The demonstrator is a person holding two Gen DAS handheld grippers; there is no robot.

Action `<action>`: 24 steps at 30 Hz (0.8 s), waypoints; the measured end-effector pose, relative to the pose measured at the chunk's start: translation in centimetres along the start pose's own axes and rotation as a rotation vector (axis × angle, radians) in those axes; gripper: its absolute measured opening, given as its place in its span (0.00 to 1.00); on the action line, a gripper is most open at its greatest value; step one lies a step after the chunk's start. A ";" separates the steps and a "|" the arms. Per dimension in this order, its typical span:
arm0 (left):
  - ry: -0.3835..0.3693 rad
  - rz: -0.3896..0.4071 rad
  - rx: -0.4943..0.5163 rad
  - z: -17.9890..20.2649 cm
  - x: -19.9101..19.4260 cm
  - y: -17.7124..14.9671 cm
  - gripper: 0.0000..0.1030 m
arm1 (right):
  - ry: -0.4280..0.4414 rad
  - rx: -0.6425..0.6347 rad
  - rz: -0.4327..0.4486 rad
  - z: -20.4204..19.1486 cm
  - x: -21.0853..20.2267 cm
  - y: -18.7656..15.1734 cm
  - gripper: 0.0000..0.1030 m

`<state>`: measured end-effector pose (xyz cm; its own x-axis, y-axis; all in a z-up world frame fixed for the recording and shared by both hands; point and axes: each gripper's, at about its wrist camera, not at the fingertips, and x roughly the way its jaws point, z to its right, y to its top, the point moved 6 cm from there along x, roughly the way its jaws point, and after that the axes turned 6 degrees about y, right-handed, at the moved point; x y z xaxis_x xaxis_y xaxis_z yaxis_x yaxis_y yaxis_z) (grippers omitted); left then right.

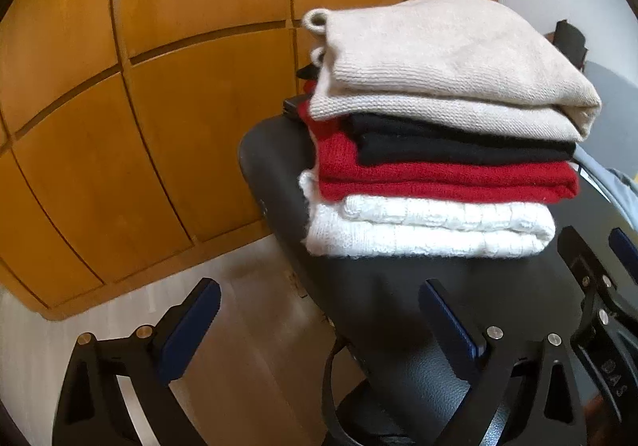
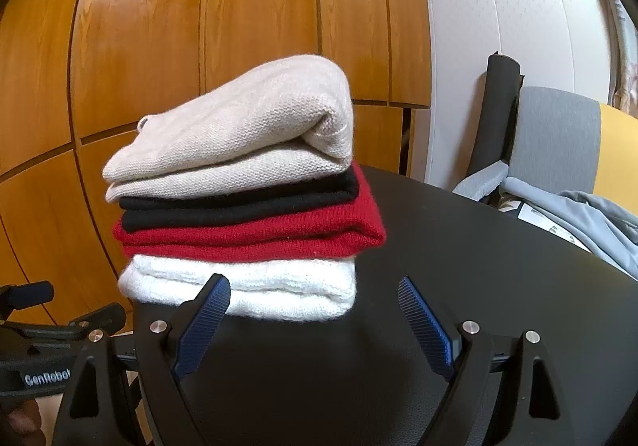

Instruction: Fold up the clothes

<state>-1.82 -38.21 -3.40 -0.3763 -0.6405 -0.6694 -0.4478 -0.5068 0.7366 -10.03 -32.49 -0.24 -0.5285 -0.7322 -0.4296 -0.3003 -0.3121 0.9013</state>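
Stack of folded sweaters (image 2: 239, 190) is seen dead ahead of the right gripper (image 2: 315, 322), nearer than the left gripper (image 1: 319, 326); both spread wide, nothing held.

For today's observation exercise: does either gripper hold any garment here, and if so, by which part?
Nothing is held. The left gripper and right gripper both stand open and empty, short of the folded stack, from beige sweater down to white sweater.
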 end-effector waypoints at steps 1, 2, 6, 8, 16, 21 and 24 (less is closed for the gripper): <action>0.005 0.006 0.011 0.1 -0.1 0.0 0.97 | 0.001 0.003 -0.002 0.1 0.0 0.0 0.86; 0.007 0.009 0.019 0.3 -0.1 0.1 0.97 | 0.002 0.007 -0.002 0.1 0.0 0.0 0.86; 0.005 -0.017 0.069 1.2 0.1 0.0 0.86 | 0.006 0.014 0.000 0.2 0.0 -0.1 0.86; -0.003 -0.029 0.100 1.6 0.3 -0.1 0.86 | 0.005 0.011 0.000 0.2 0.1 0.0 0.86; -0.017 -0.042 0.084 1.5 0.3 -0.2 0.86 | 0.004 0.009 -0.002 0.1 0.1 -0.1 0.86; -0.028 -0.047 0.071 1.3 0.3 -0.1 0.86 | 0.004 0.015 -0.003 0.1 0.2 -0.1 0.86; -0.029 -0.051 0.073 1.2 0.4 -0.2 0.86 | 0.004 0.014 -0.001 0.1 0.2 -0.1 0.86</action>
<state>-2.86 -37.67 -3.93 -0.3744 -0.5972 -0.7093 -0.5248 -0.4942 0.6931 -10.16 -32.55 -0.38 -0.5253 -0.7339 -0.4306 -0.3122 -0.3045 0.8999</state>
